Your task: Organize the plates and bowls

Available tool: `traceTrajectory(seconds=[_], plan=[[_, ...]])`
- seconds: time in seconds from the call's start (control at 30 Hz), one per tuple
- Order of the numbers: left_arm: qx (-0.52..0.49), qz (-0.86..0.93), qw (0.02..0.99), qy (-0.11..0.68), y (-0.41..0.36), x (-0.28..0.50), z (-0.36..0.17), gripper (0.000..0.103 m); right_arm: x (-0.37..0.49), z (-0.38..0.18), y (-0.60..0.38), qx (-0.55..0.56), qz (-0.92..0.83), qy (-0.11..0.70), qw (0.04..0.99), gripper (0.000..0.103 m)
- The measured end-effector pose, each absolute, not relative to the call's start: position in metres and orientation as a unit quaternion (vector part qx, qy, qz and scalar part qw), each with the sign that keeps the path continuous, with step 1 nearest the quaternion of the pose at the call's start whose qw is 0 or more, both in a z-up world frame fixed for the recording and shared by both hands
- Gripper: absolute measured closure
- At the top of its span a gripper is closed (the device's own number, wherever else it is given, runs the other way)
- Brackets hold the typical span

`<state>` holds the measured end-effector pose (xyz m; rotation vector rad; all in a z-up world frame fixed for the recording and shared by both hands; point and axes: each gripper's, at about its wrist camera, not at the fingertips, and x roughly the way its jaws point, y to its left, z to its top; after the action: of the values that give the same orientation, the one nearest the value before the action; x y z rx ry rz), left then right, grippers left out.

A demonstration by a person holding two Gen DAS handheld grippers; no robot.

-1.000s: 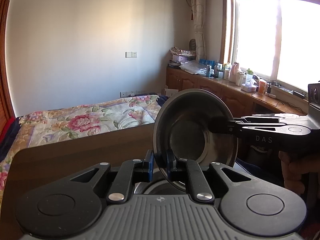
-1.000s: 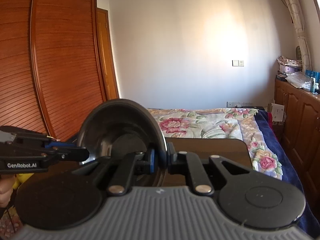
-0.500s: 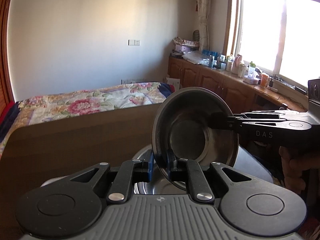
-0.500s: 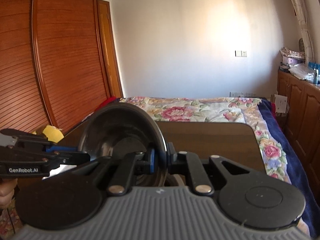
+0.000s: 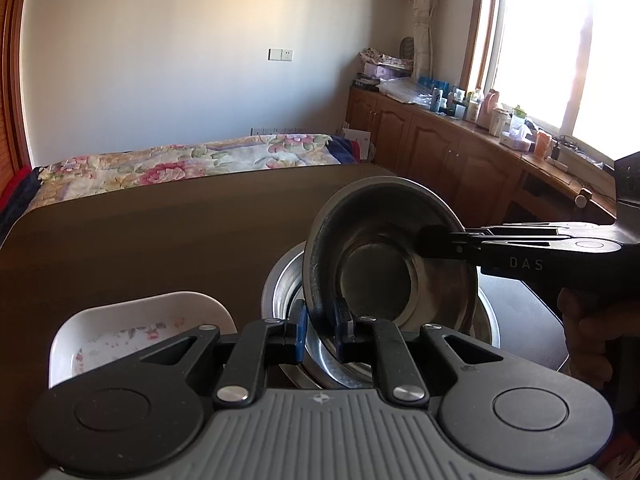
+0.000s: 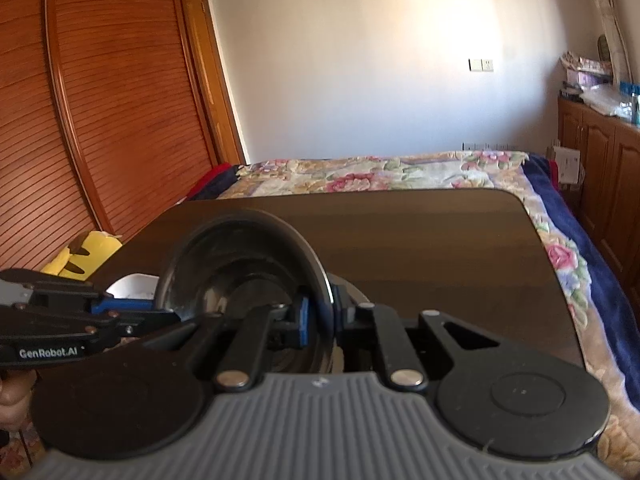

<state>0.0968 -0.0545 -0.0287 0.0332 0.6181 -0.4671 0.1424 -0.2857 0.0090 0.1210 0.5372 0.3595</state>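
Observation:
A small steel bowl (image 5: 384, 256) is held tilted on its edge above the table by both grippers. My left gripper (image 5: 320, 324) is shut on its near rim. My right gripper (image 5: 438, 240) comes in from the right and is shut on the opposite rim. In the right wrist view the same bowl (image 6: 240, 268) sits between the right gripper's (image 6: 320, 316) pads, with the left gripper (image 6: 152, 312) entering from the left. Below the bowl lies a larger steel bowl (image 5: 288, 280) on the table. A white floral plate (image 5: 140, 328) lies to its left.
The dark wooden table (image 5: 160, 232) runs back to a bed with a floral cover (image 5: 180, 164). Wooden cabinets with bottles (image 5: 460, 136) stand on the right under a window. A wooden wardrobe (image 6: 100, 100) stands on the left, with a yellow toy (image 6: 84, 256) beside the table.
Both grippers have come down with the steel bowl held between them. The larger bowl and the white plate on the table have come into view beneath.

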Motion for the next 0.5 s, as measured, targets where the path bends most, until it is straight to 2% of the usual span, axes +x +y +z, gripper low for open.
traceTrajectory(seconds=[0.5], plan=[[0.039,-0.209,0.93,0.299,-0.062,0.094,-0.041,0.086,0.144,-0.001,-0.276,0.034,0.169,0.262,0.949,0.088]])
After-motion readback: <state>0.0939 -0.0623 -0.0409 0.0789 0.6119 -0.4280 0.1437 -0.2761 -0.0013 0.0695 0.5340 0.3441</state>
